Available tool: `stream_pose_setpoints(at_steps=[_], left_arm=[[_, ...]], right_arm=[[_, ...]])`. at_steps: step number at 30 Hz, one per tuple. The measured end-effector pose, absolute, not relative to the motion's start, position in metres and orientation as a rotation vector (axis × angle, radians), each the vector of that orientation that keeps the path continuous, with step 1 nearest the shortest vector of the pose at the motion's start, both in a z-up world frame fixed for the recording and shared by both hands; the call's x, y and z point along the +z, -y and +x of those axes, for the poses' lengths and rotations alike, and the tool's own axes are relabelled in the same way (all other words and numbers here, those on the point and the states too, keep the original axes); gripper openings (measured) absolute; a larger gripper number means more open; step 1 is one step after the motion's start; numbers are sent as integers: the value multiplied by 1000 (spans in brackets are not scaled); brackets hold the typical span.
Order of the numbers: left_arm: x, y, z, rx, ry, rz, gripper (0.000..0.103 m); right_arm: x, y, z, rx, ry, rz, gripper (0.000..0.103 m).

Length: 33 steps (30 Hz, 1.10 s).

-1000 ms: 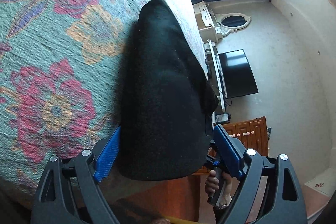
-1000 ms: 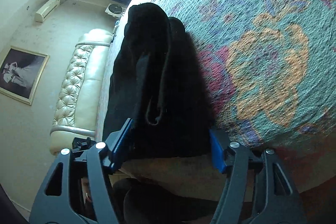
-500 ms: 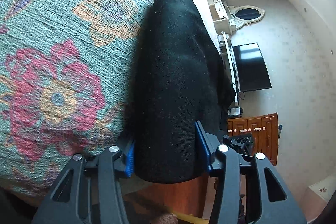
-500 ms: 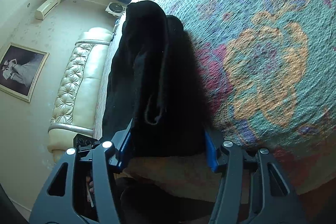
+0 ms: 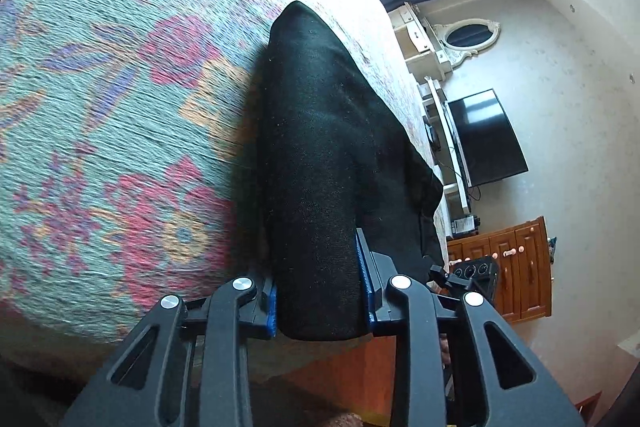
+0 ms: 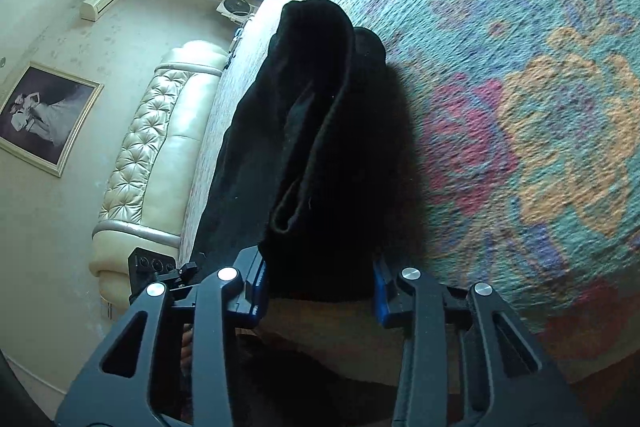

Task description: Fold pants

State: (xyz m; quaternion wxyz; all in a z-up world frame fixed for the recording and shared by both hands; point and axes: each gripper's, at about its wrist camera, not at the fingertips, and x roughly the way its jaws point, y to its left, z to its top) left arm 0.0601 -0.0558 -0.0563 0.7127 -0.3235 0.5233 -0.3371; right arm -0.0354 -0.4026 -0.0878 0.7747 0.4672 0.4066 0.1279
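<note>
Pants (image 5: 316, 163): black, already doubled into a long narrow bundle, lying on the floral bedspread (image 5: 100, 131) straight ahead of both grippers, near end at the bed edge.
Left gripper (image 5: 320, 301): jaws just closing, now clamped on the near end of the bundle, blue pads (image 5: 363, 283) pressed into the cloth on both sides.
Right gripper (image 6: 318, 287): jaws just closing too, around the other near corner; left pad against the cloth, right pad lost in shadow, so likely gripped but contact on that side cannot be told for sure.
Feel: soft, limp, light by the look; thick where layers stack; matte knit-like surface, probably not slippery; nothing fragile.
Sag: likely to droop and drag between the two grips once lifted; loose inner layers could slide out.
Hold points: the two near corners, pinching through every layer, the rolled hem edge (image 6: 308, 151) included.
Long axis: running away from the grippers across the bed, tapering to a rounded far end (image 5: 298, 15).
Pointing: far end toward the window side of the room; near end toward the person.
Fold line: judged to lie crosswise, about midway along the bundle.
</note>
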Motion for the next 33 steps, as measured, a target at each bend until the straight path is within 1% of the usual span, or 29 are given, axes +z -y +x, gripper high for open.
stream_pose_setpoints(at_steps=[6,7,9,11,12,13,14,15,16,18,19,23,26,31,33], left_arm=[[-57,-1,57,-664,-1121,-778,30],[-62,-7,56,-665,-1125,-800,32],[-77,-13,57,-703,-1153,-858,38],[-88,-21,57,-706,-1159,-904,50],[-91,-26,56,-705,-1142,-939,51],[-92,-33,55,-698,-1121,-973,55],[-91,-40,54,-690,-1095,-1005,64],[-88,-45,53,-683,-1068,-1023,69],[-84,-50,53,-672,-1042,-1016,74],[-72,-53,58,-634,-1004,-941,76],[-66,-51,63,-616,-995,-899,80],[-54,-40,92,-635,-991,-834,80],[-54,-21,125,-695,-1025,-821,80],[-74,-3,176,-730,-1144,-825,80],[-77,4,188,-738,-1165,-807,80]], right_arm=[[-84,353,7,409,-939,962,36],[-84,345,13,428,-952,944,36],[-83,335,17,429,-974,886,37],[-86,336,15,418,-984,897,45],[-87,337,13,424,-982,922,48],[-87,340,11,428,-978,937,52],[-85,343,8,430,-971,944,56],[-82,346,6,425,-965,940,59],[-78,350,4,408,-957,925,67],[-71,360,4,379,-936,897,74],[-70,365,7,371,-928,901,77],[-74,380,26,350,-908,970,77],[-80,386,47,330,-923,963,77],[-83,387,80,351,-923,985,78],[-84,387,90,358,-918,987,78]])
